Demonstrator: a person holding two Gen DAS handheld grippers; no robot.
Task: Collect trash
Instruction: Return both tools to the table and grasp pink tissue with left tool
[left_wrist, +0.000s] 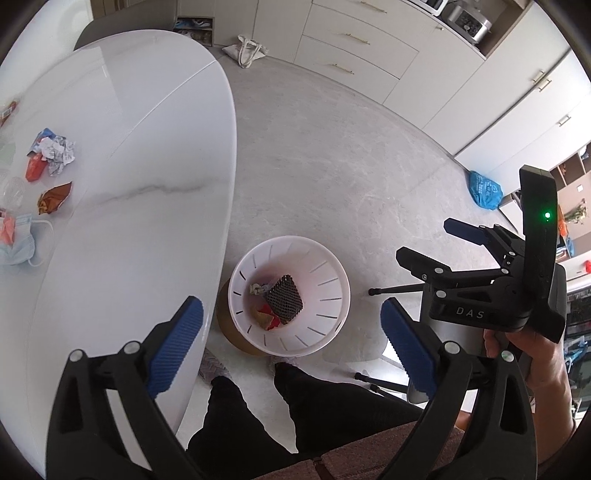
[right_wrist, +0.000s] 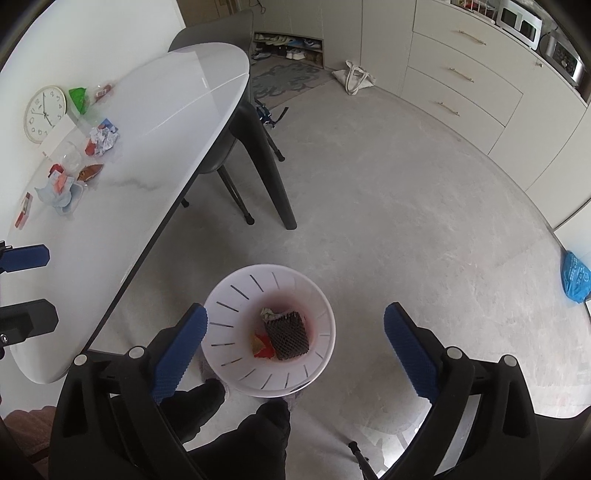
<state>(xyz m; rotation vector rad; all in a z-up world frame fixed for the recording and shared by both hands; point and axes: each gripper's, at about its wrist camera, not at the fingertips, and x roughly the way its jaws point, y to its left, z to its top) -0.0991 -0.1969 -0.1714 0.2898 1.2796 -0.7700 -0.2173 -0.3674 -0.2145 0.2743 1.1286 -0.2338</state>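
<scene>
While both tools hang over the bin, neither carries anything: the left gripper (left_wrist: 291, 343) has its blue pads spread wide with only floor and bin between them, and the right gripper (right_wrist: 295, 347) is likewise agape and empty. Seen from the left wrist, the right gripper (left_wrist: 436, 240) sits just to the side of the bin, held in the person's hand (left_wrist: 524, 354).

Below them, the white slotted bin (right_wrist: 236, 306) stands on the floor beside the table edge, near the person's dark-trousered legs (left_wrist: 258, 417). It already holds a black mesh piece (right_wrist: 288, 334), a red-and-yellow wrapper (right_wrist: 263, 347) and a small crumpled scrap (right_wrist: 269, 314).

Remaining trash lies on the white table (right_wrist: 155, 155), well apart from the bin: a crumpled paper wad with red and blue wrappers (right_wrist: 101, 138), an orange-brown wrapper (right_wrist: 89, 171), a pale blue face mask (right_wrist: 61, 195), a green packet (right_wrist: 78, 98). The clock (right_wrist: 44, 114) is probably not trash.

Judgement: drop-off looks done; next is a return to the table. Advice: keep the pads wide on approach, come down steeply over one piece, close on its bulk, not an edge. The mask's loops could snag neighbours.
</scene>
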